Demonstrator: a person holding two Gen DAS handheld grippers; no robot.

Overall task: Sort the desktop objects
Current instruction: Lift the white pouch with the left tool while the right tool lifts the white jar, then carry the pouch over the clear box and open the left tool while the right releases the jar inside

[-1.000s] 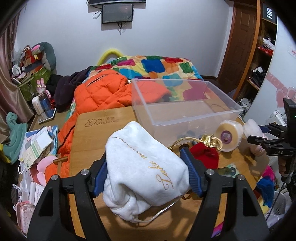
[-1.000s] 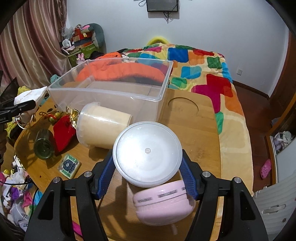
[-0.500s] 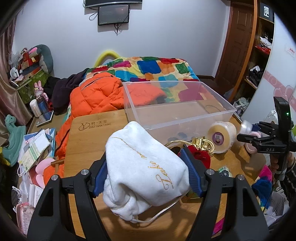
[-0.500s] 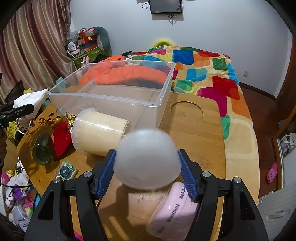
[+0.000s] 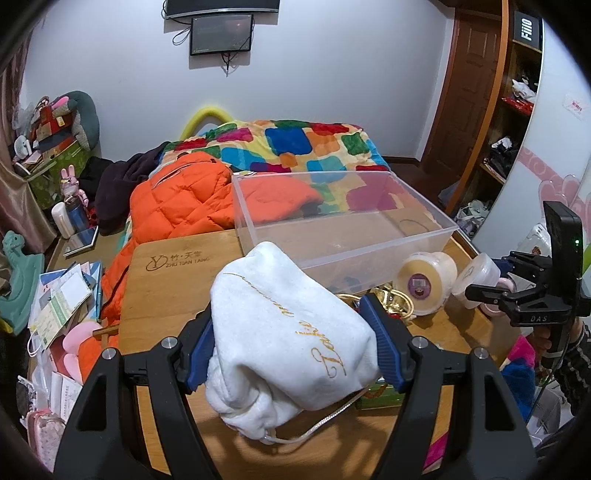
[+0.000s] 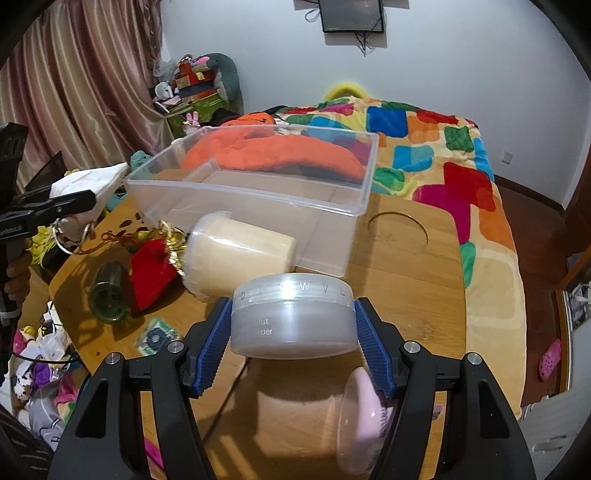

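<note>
Clear rectangular plastic bin [image 6: 258,192] sat empty on wooden surface [image 6: 406,273]. Left gripper [image 5: 291,347] fingers clamped soft white drawstring pouch [image 5: 284,325]; right gripper [image 6: 293,343] fingers clamped round translucent jar [image 6: 293,321], both held above surface.

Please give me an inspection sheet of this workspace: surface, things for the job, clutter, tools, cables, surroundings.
Surface: wooden table, with a round cut-out near the bed side.
Job's things: clear plastic bin, open; nothing seen inside. White drawstring pouch and round translucent jar, both held above the table.
Clutter: cream tub on its side, red pouch, green bottle lying down, pink case, small green packet.
Tools: left tool shut on the pouch; right tool shut on the jar.
Cables: wires hanging under the wall screen.
Surroundings: patchwork bed quilt, orange jacket, curtain.
</note>
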